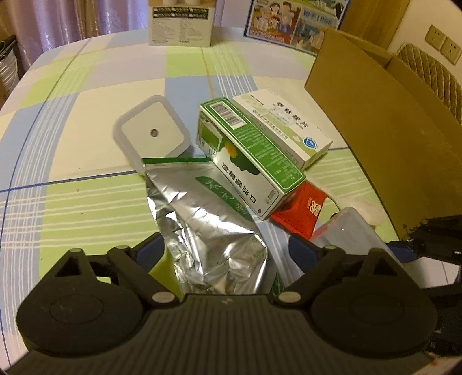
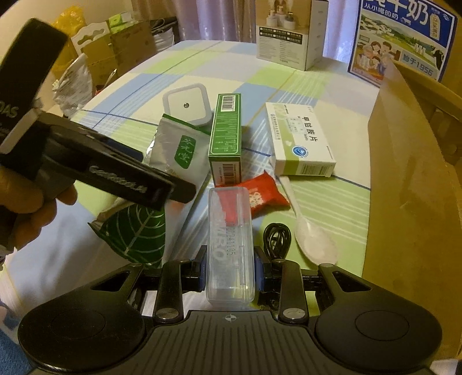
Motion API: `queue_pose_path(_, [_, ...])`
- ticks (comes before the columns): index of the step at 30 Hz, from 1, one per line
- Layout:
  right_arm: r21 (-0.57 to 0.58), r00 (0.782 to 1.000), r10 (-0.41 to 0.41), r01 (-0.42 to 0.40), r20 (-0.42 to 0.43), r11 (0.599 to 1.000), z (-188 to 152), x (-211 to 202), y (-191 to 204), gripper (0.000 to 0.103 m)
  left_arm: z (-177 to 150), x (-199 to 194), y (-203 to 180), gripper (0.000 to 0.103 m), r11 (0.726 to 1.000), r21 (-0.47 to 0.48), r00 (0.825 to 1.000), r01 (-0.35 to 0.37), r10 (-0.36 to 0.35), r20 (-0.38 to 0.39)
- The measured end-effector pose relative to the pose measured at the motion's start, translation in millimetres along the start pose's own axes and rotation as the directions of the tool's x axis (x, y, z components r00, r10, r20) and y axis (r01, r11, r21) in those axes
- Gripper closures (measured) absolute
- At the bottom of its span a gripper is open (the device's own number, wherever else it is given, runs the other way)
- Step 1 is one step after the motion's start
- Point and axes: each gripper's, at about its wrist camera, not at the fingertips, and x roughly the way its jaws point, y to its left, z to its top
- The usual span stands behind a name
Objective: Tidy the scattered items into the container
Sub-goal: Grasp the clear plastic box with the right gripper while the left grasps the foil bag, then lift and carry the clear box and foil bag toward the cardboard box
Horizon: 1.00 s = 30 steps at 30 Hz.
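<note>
The place looks like a room in a home. A table (image 2: 288,86) wears a soft checked cloth in green, blue and cream, and pale curtains (image 1: 57,20) hang behind it. A quilted chair back (image 1: 433,75) stands by a wall with sockets (image 1: 443,43). Cardboard boxes and shopping bags (image 2: 95,49) are piled beyond the table's far side, and a milk carton box (image 2: 401,37) with a cartoon family stands on the table.
</note>
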Motion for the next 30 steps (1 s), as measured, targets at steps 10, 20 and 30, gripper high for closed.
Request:
queue_pose_path(10, [0.036,0.999,0.031,-0.030,-0.017,0.999,-3.1,-3.0,4.5,0.075,-7.1,-5.5,5.2,0.042,0.999,0.053,0.999,0.010,-0.007,-0.050])
queue_pose_path(20, [0.076,0.997,0.063,-0.059,-0.049,0.995,-5.8,-12.6,14.1,0.075,-44.3,-39.0,18.9,0.041,0.993,0.096,0.990,0.072,-0.059,-0.129])
queue_pose_path(30, [0.085,0.997,0.054,-0.049,-0.062,0.995,-14.7,-4.3,21.0,0.075,-35.2,-24.0,14.4,0.024,0.995,0.095,0.986,0.000,0.016,-0.165])
